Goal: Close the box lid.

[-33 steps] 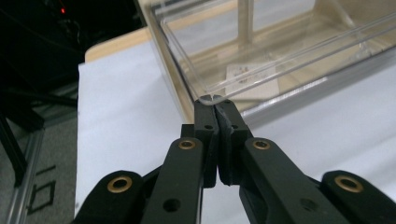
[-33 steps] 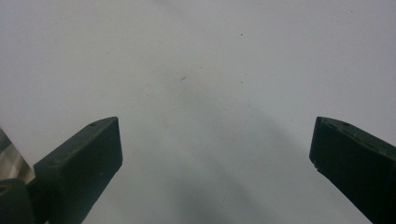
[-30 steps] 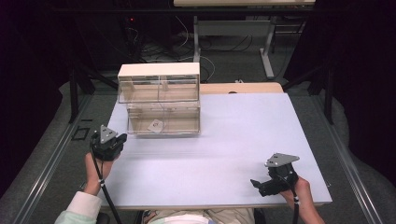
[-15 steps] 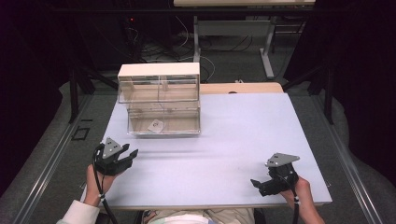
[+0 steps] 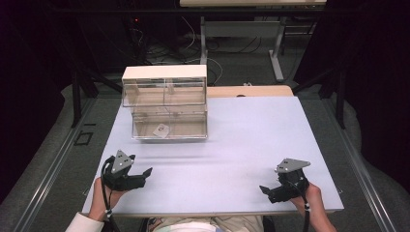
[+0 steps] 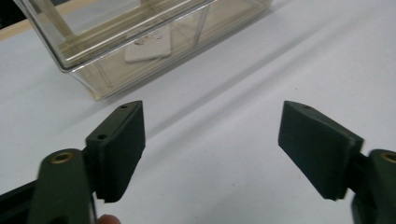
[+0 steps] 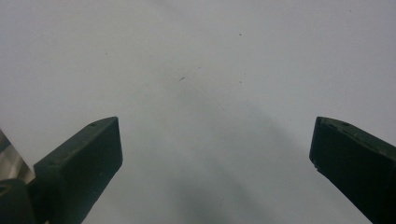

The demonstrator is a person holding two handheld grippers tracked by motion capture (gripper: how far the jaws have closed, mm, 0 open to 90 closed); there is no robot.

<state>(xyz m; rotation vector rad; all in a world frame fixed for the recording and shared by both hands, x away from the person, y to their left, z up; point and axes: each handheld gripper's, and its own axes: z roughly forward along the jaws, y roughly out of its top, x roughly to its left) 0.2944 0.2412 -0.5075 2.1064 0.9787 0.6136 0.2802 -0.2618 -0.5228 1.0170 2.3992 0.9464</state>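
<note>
Dark room behind, cables and metal desk legs on floor past far edge of white table (image 5: 251, 140); matte, flat, bare in the middle.

Left claw (image 5: 138, 176) low at near-left corner, held in a hand, jaws just been opening, now spread wide with nothing between, pads (image 6: 122, 140) clear of tabletop stuff. Ahead of this claw and slightly to its right: clear plastic drawer box (image 5: 167, 104), two tiers under a cream top, well apart from the jaws. Bottom drawer (image 6: 140, 42) pulled out toward the claw, small white flat card-like piece (image 5: 161, 129) lying inside on its floor.

Handling guess: box rigid, thin-walled, light, probably slides on the smooth table if pushed from one side. Walls glossy, slippery for flat pads, could crack under a hard squeeze. Best hold likely drawer front lip, jaws over top edge, gentle pinch. White piece looks thin and light, lies flat, hard to lift off the drawer floor; edge pinch or slide to the wall needed.

Right claw (image 5: 273, 191) at near-right corner, box far off to its left and ahead, jaws wide apart, empty, bare white surface (image 7: 201, 93) in front.
</note>
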